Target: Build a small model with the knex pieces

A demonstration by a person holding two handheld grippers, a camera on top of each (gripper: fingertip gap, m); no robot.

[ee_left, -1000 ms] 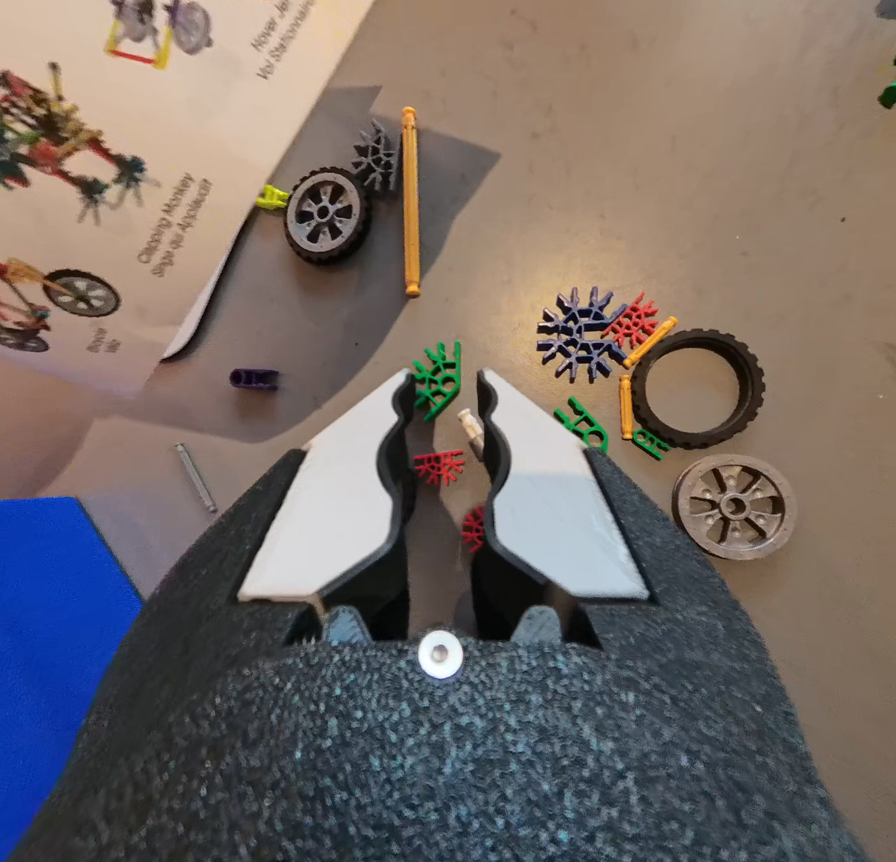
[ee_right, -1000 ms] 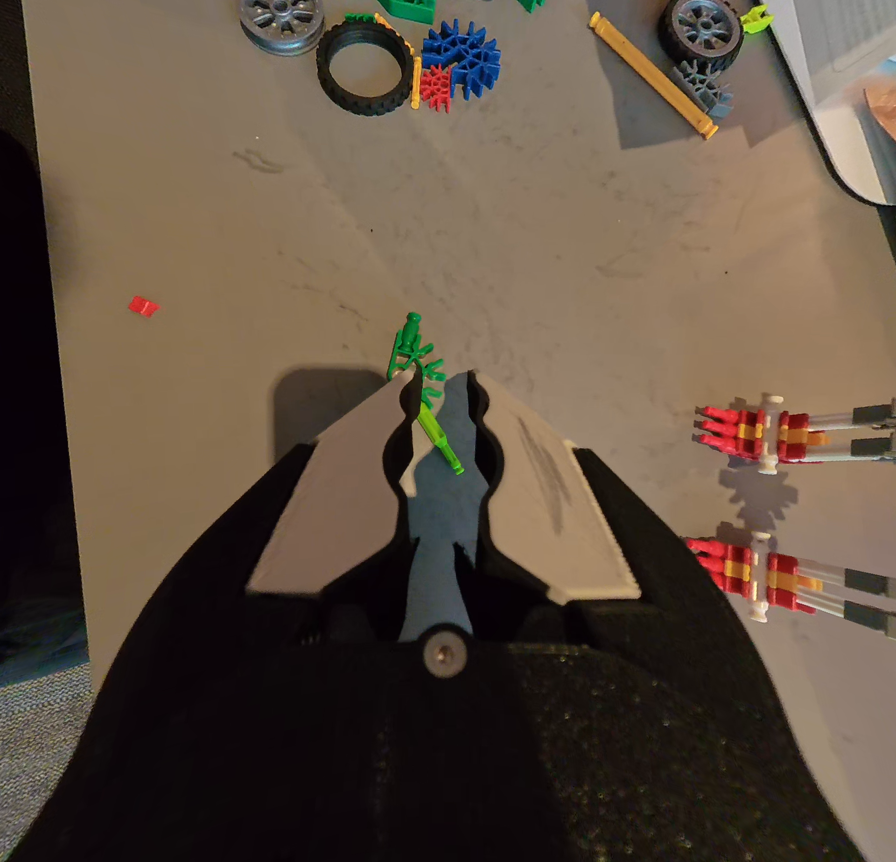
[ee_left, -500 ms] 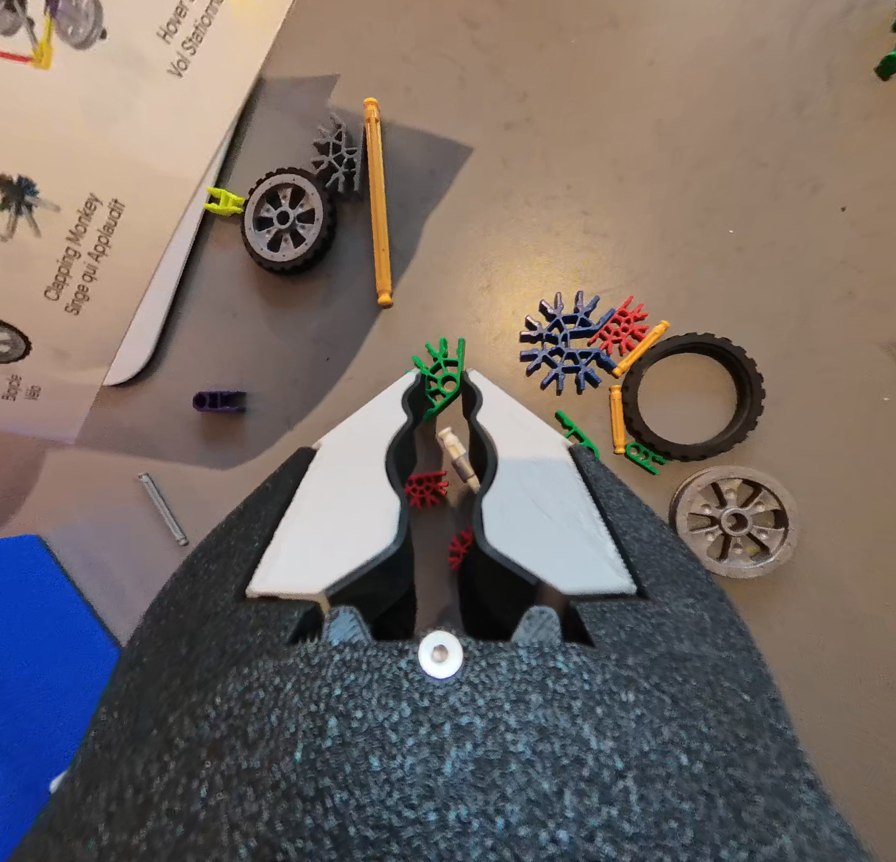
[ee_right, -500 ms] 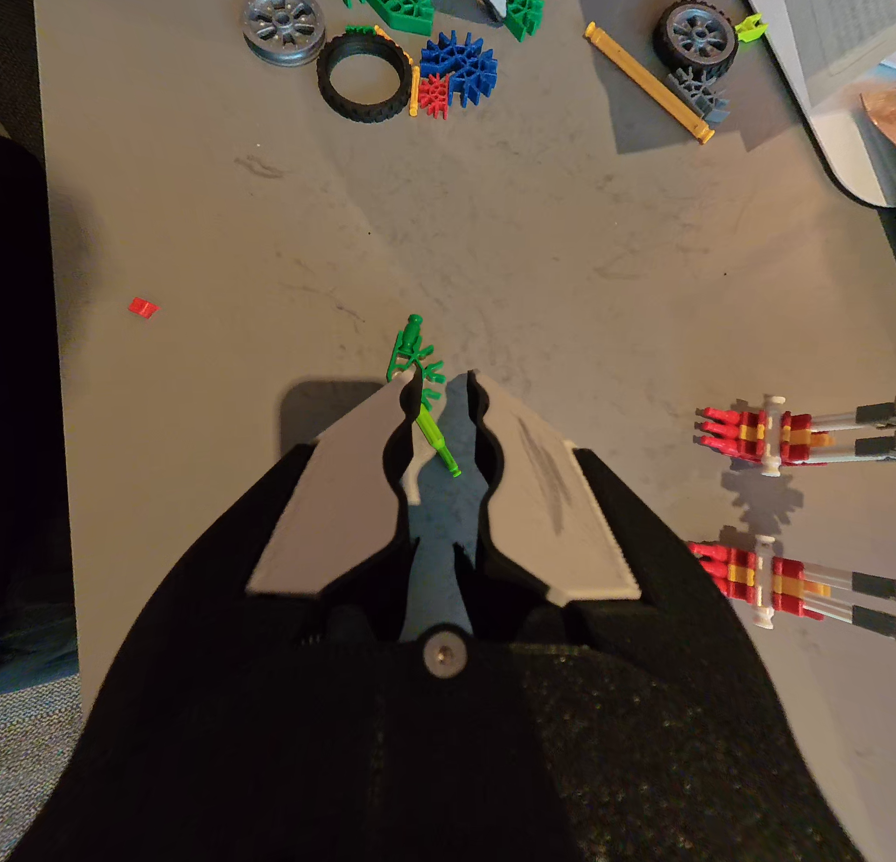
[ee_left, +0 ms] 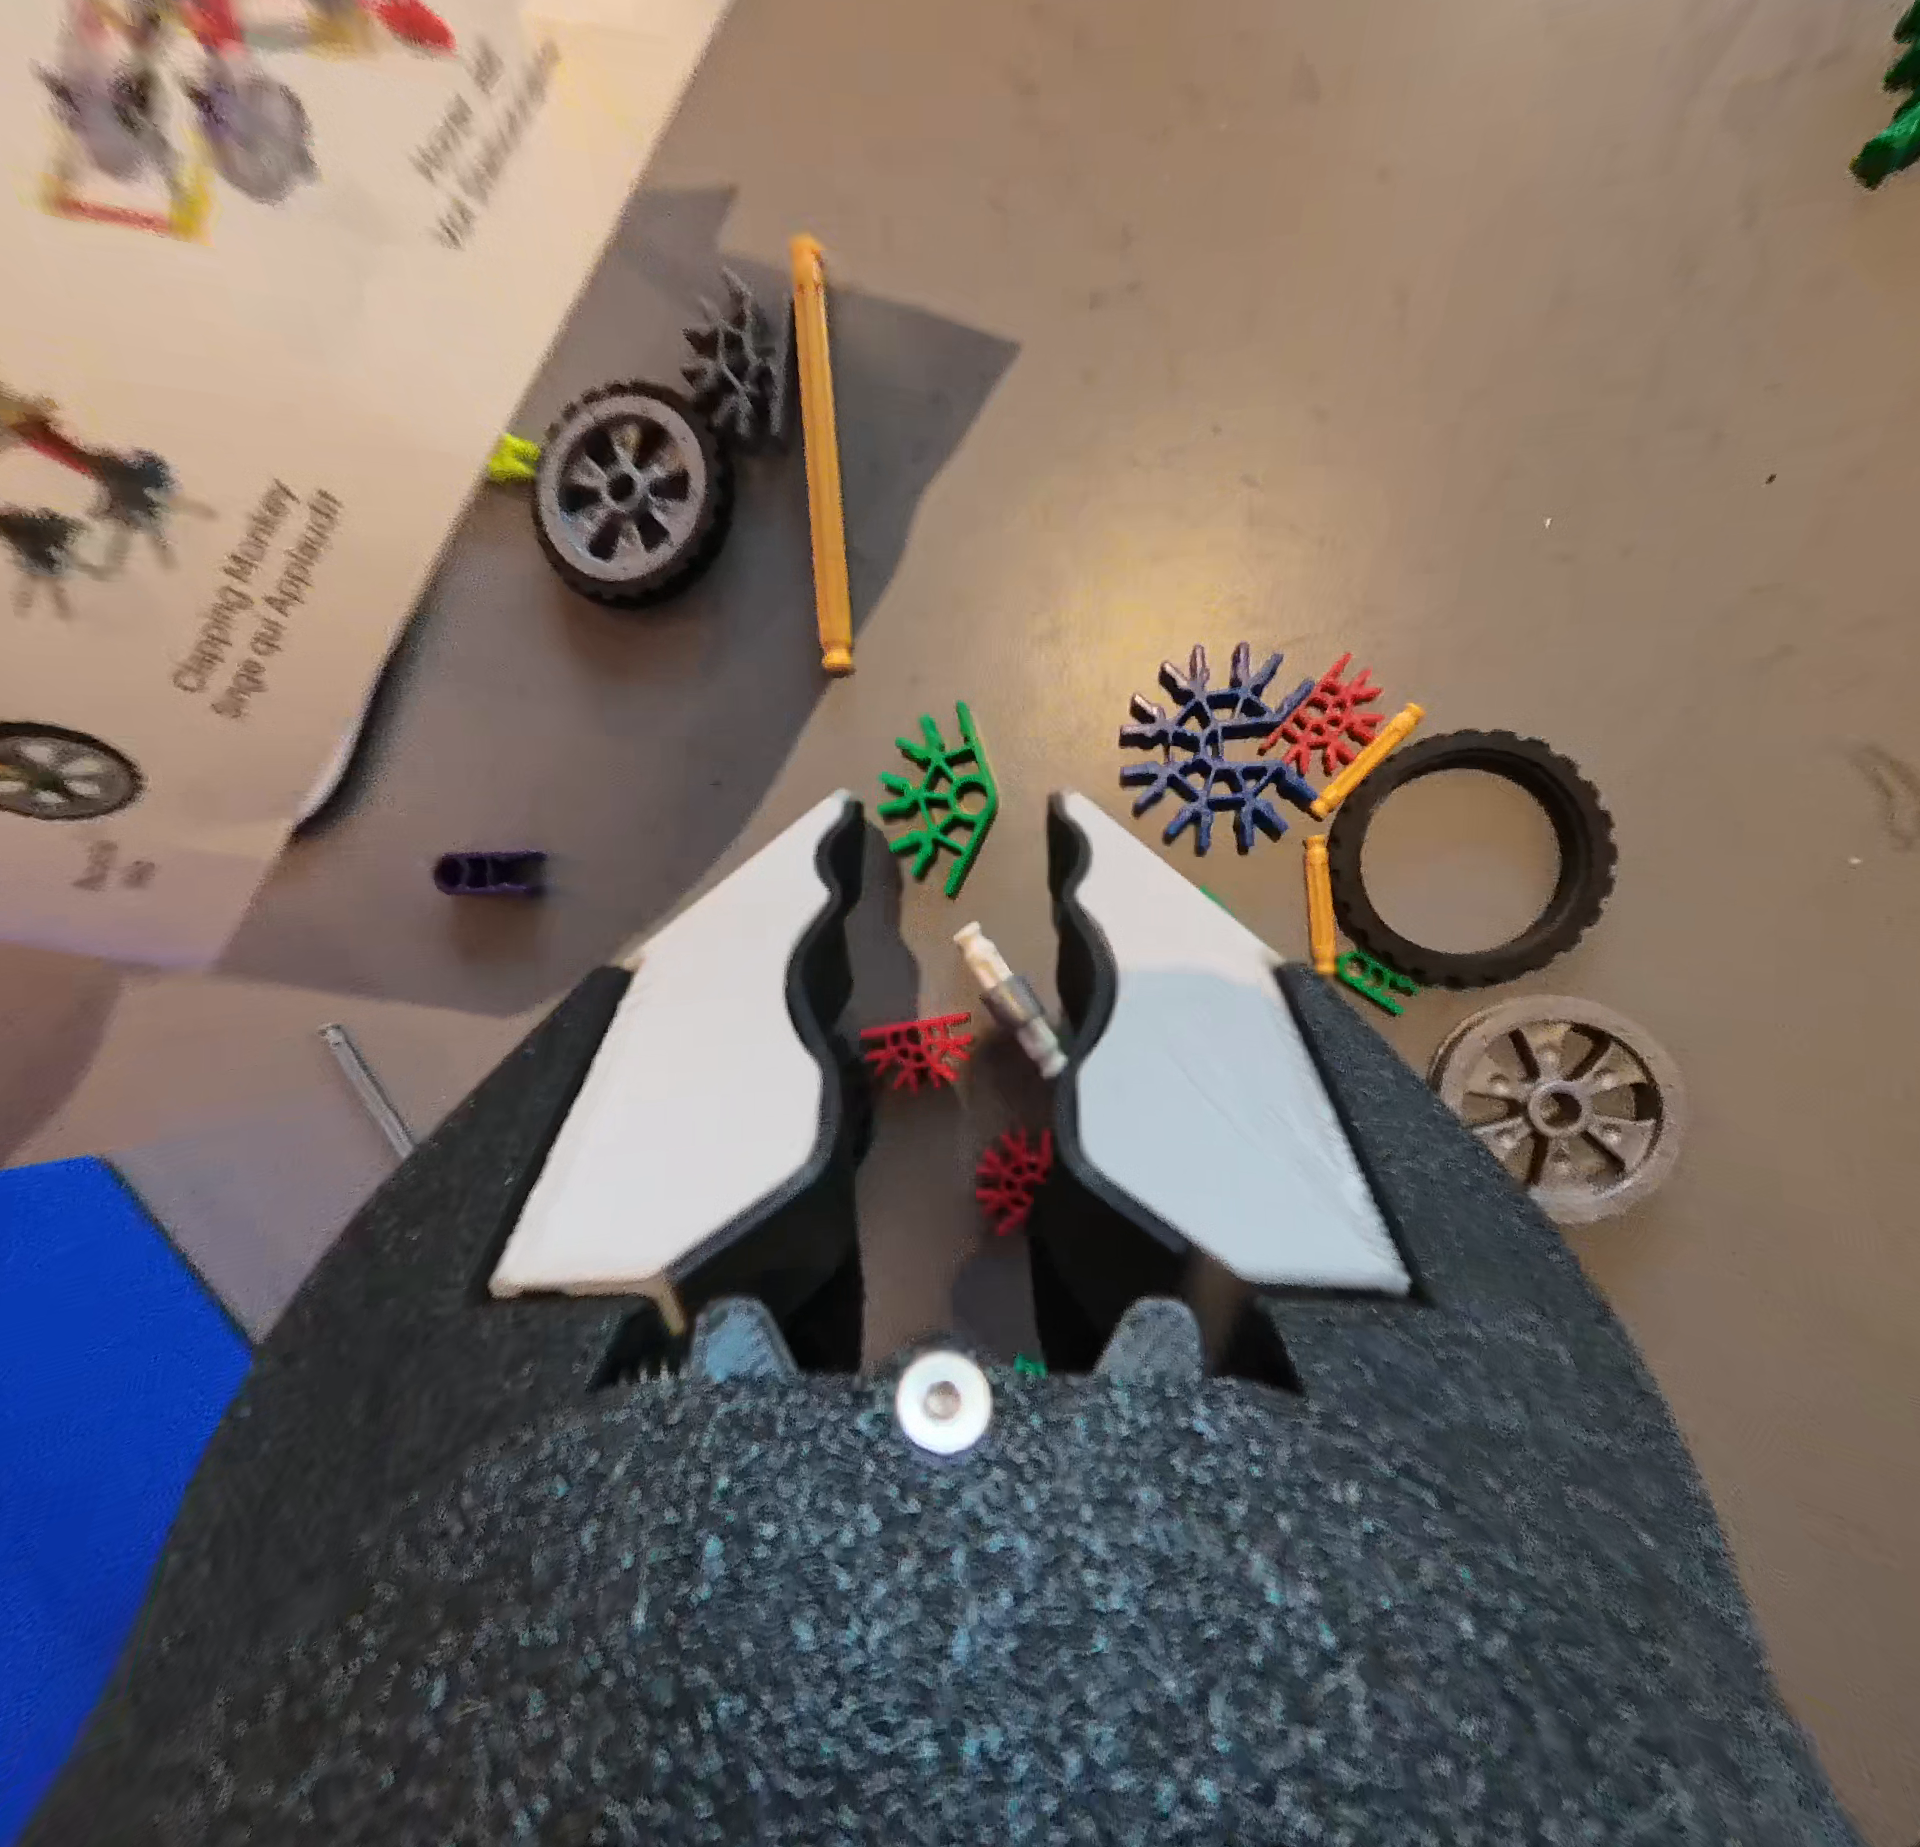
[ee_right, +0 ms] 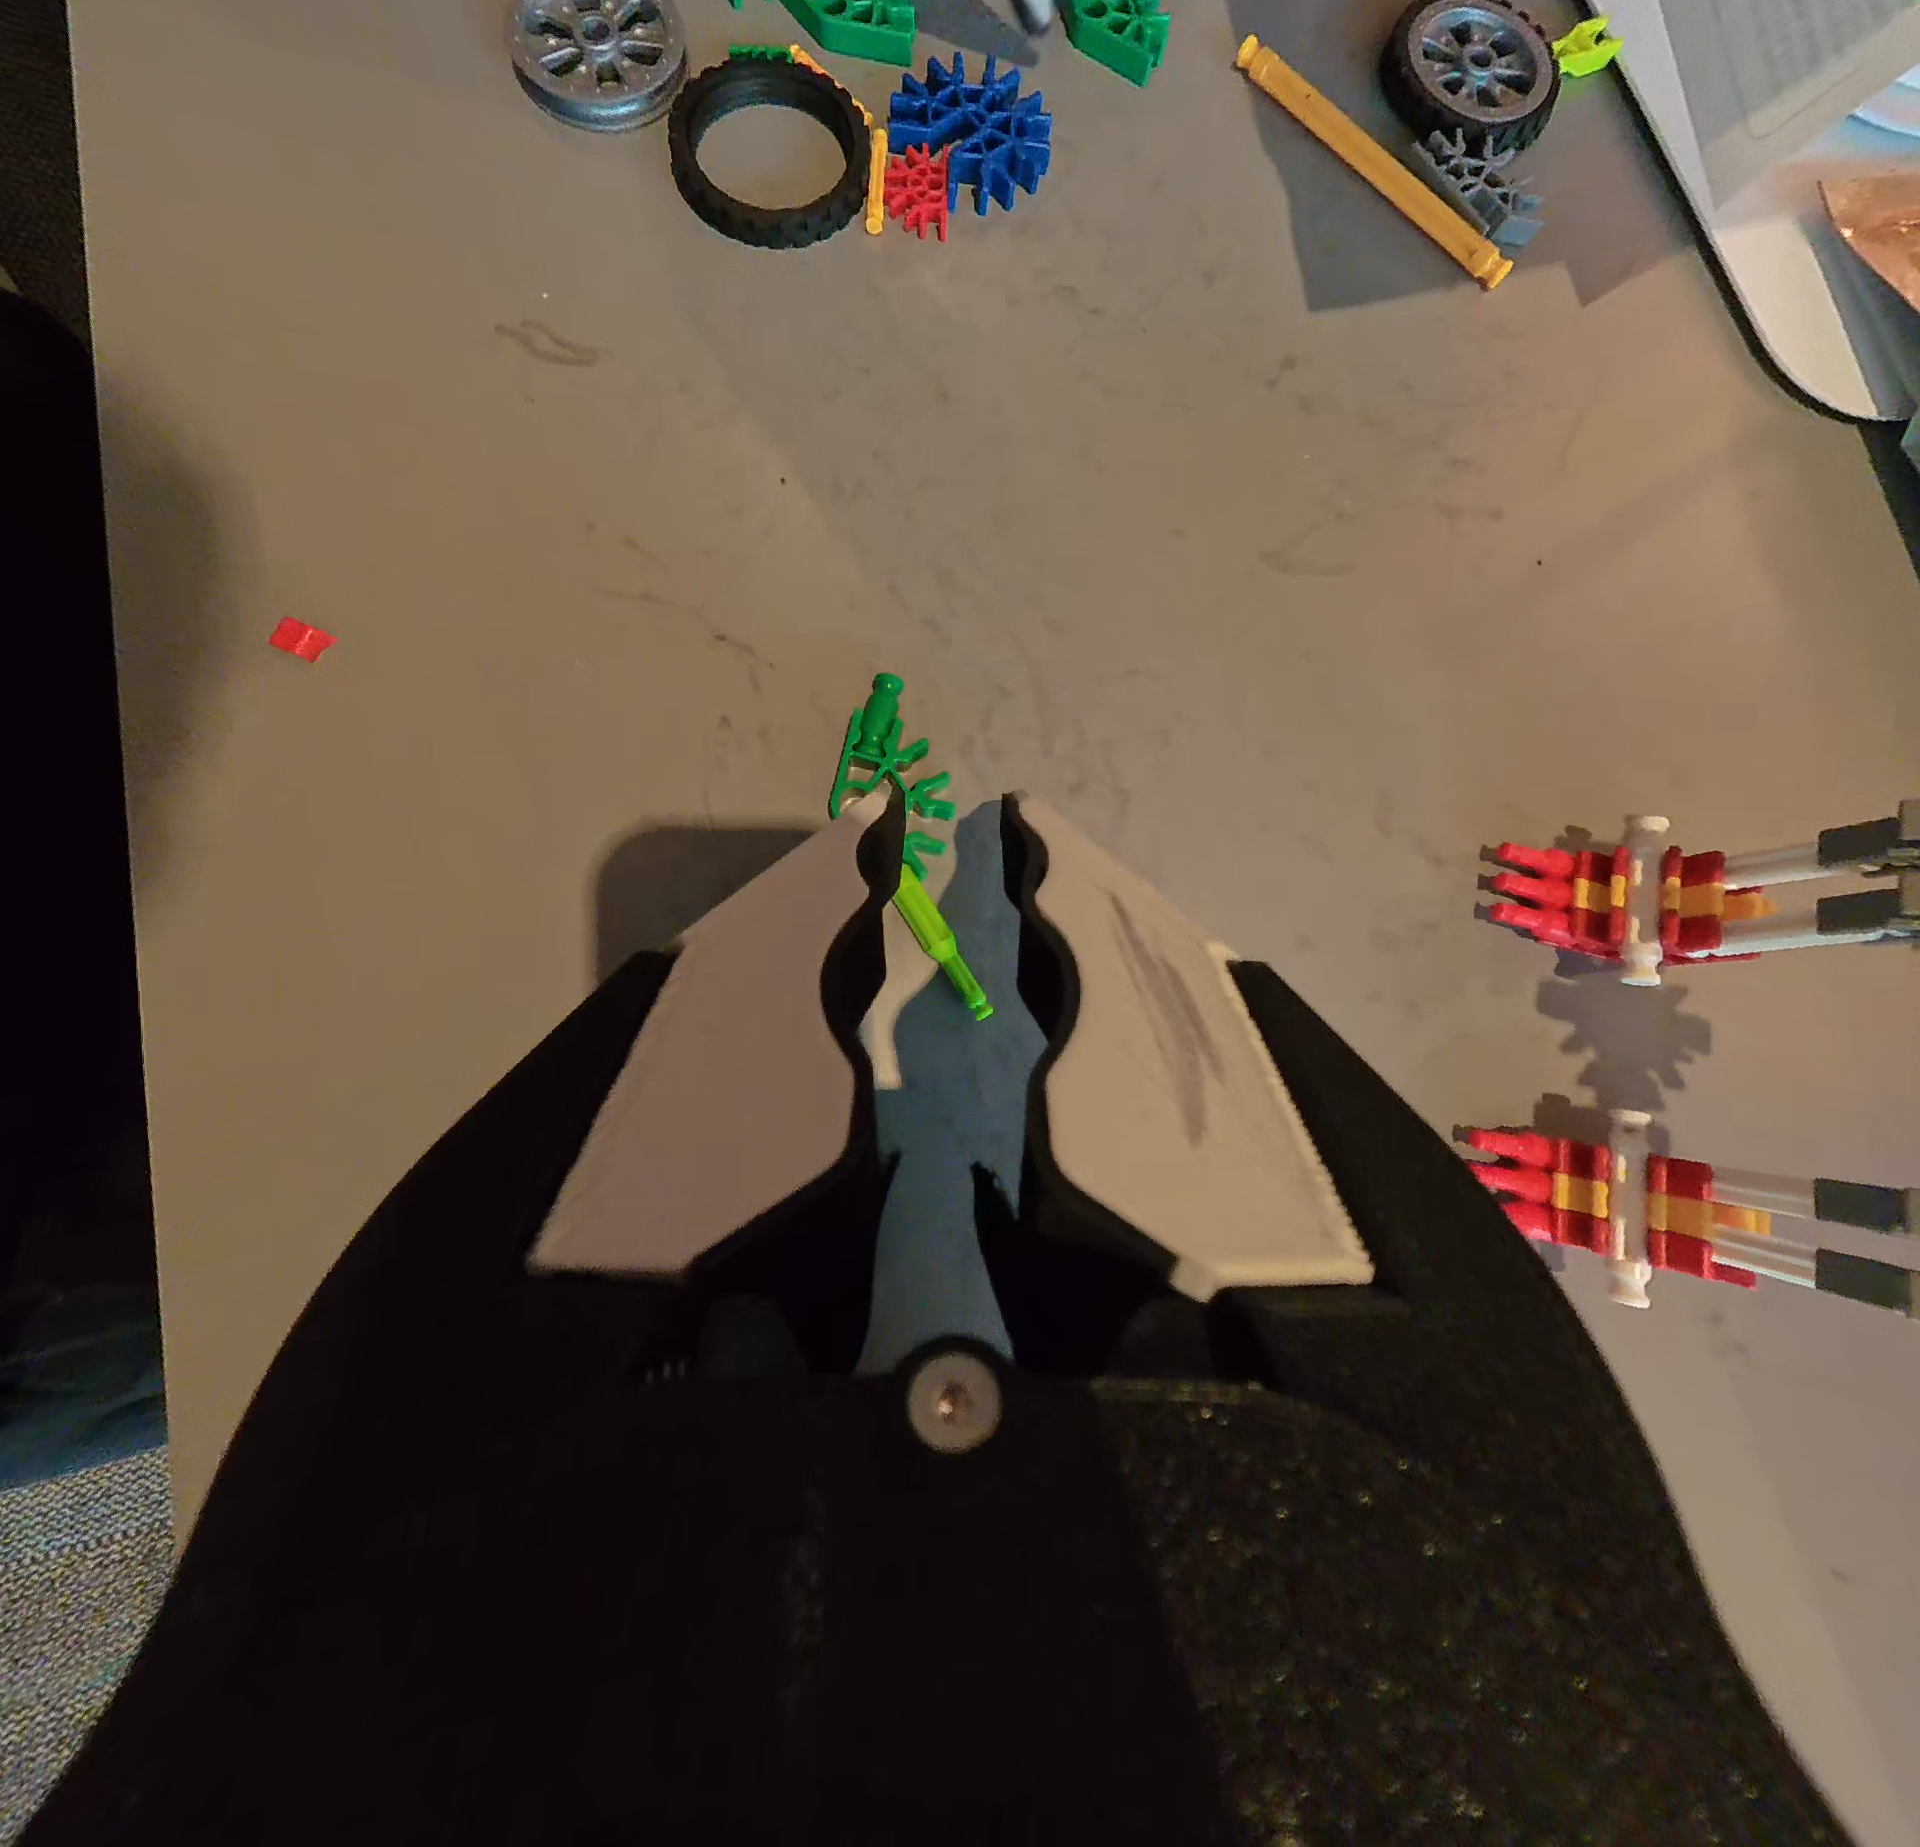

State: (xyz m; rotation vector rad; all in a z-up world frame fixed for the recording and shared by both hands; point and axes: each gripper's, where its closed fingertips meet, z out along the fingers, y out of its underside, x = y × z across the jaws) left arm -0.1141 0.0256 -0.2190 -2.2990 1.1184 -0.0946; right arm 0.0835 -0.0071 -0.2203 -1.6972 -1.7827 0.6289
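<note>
The left gripper (ee_left: 951, 810) hangs over the grey tabletop (ee_left: 1351, 343) with its jaws apart and nothing between them. Just beyond its tips, nearer the left finger, lies a flat green fan-shaped plastic connector (ee_left: 943, 800). In the gap between the fingers, on the tabletop, lie a short white-and-grey plastic rod (ee_left: 1006, 997) and two small red plastic connectors, one (ee_left: 916, 1049) farther and one (ee_left: 1013, 1174) nearer. To the right sit a dark blue snowflake-shaped connector (ee_left: 1210, 758), an empty black rubber tyre (ee_left: 1470, 857) and a grey spoked wheel hub (ee_left: 1555, 1108). Far left are a tyred wheel (ee_left: 627, 493), a long yellow rod (ee_left: 821, 452) and a printed instruction sheet (ee_left: 208, 395).

The right gripper (ee_right: 951, 805) is also parted, holding nothing. A green connector joined to a lime-green rod (ee_right: 906, 841) lies on the tabletop at its left fingertip; whether they touch cannot be told. Two red, yellow and white assemblies (ee_right: 1621, 904) lie to the right.
</note>
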